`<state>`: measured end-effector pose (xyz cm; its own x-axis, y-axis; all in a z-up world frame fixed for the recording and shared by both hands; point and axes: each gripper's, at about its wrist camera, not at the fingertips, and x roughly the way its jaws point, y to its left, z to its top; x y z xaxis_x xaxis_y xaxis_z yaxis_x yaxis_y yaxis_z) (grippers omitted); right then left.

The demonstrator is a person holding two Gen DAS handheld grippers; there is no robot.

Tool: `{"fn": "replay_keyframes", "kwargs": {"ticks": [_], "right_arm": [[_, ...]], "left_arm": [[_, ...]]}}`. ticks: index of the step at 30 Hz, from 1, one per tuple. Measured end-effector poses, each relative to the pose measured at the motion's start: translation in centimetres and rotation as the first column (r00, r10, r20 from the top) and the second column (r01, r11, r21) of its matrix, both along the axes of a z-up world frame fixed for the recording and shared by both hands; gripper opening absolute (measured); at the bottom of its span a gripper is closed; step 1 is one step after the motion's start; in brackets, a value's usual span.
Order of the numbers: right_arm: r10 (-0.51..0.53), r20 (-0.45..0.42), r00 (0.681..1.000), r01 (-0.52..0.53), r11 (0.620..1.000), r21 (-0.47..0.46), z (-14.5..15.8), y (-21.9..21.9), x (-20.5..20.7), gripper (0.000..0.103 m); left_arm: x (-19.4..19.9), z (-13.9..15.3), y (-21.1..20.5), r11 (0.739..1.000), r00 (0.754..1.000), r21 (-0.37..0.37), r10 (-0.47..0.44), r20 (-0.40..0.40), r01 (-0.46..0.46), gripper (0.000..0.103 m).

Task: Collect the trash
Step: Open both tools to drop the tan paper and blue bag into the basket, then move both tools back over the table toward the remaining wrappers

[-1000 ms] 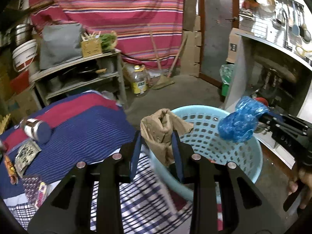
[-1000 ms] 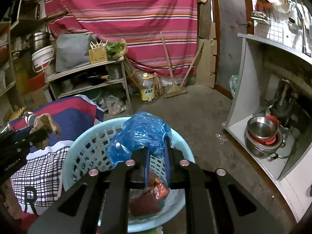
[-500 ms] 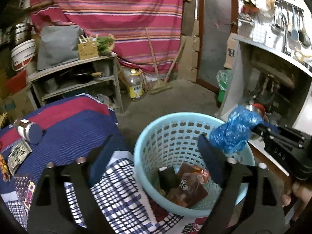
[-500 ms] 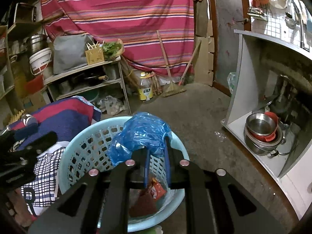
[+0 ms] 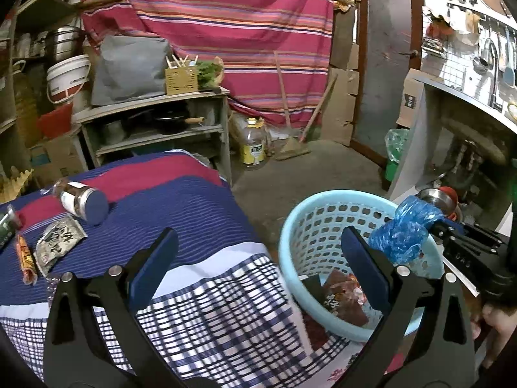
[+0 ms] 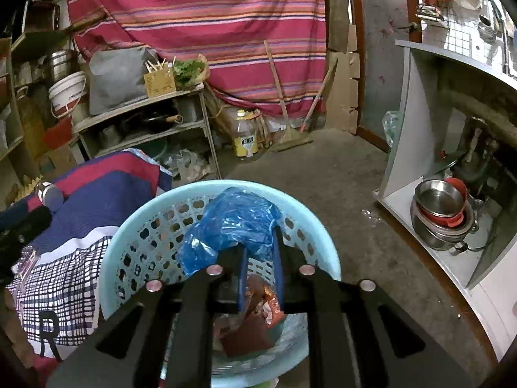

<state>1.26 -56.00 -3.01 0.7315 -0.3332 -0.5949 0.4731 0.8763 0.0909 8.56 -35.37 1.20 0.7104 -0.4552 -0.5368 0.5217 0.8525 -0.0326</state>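
Note:
A light blue perforated basket (image 5: 310, 226) (image 6: 142, 226) stands at the bed's edge with brown and red wrappers (image 5: 342, 300) (image 6: 255, 320) inside. My right gripper (image 6: 260, 242) is shut on a crumpled blue plastic bag (image 6: 232, 226) (image 5: 404, 232) and holds it over the basket. My left gripper (image 5: 258, 249) is open and empty, above the bed's edge left of the basket. Snack wrappers (image 5: 56, 242) and a jar (image 5: 82, 200) lie on the blue and red bedcover (image 5: 161, 200).
A grey shelf with pans (image 5: 155, 126) stands behind the bed. An oil bottle (image 5: 253, 145) and a broom (image 5: 290, 148) are on the concrete floor. A cabinet on the right holds steel bowls (image 6: 442, 210).
My left gripper opened and dropped the brown trash into the basket, then swung left toward the bed. My right gripper still holds the blue bag over the basket.

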Motion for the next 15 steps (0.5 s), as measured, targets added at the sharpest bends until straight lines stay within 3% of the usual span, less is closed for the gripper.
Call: {"fn": "replay_keyframes", "kwargs": {"ticks": [2, 3, 8, 15], "right_arm": [[-0.006, 0.002, 1.0, 0.006, 1.0, 0.01, -0.4, 0.2, 0.3, 0.055], [-0.014, 0.003, 1.0, 0.014, 1.0, 0.0, -0.5, 0.4, 0.4, 0.06], [-0.002, -0.045, 0.999, 0.0, 0.999, -0.038, -1.5, 1.6, 1.5, 0.079], [-0.017, -0.043, 0.999, 0.014, 0.998, -0.063, -1.1, 2.9, 2.1, 0.091]], "left_arm": [[-0.1, 0.1, 0.7, 1.0, 1.0, 0.002, 0.011, 0.008, -0.011, 0.097], [-0.1, 0.1, 1.0, 1.0, 1.0, 0.005, 0.017, 0.013, -0.017, 0.097], [-0.2, 0.2, 2.6, 0.998, 0.998, 0.017, 0.059, 0.032, -0.059, 0.097], [0.1, 1.1, 5.4, 0.994, 0.993, 0.007, 0.105, 0.05, -0.105, 0.097]]}}
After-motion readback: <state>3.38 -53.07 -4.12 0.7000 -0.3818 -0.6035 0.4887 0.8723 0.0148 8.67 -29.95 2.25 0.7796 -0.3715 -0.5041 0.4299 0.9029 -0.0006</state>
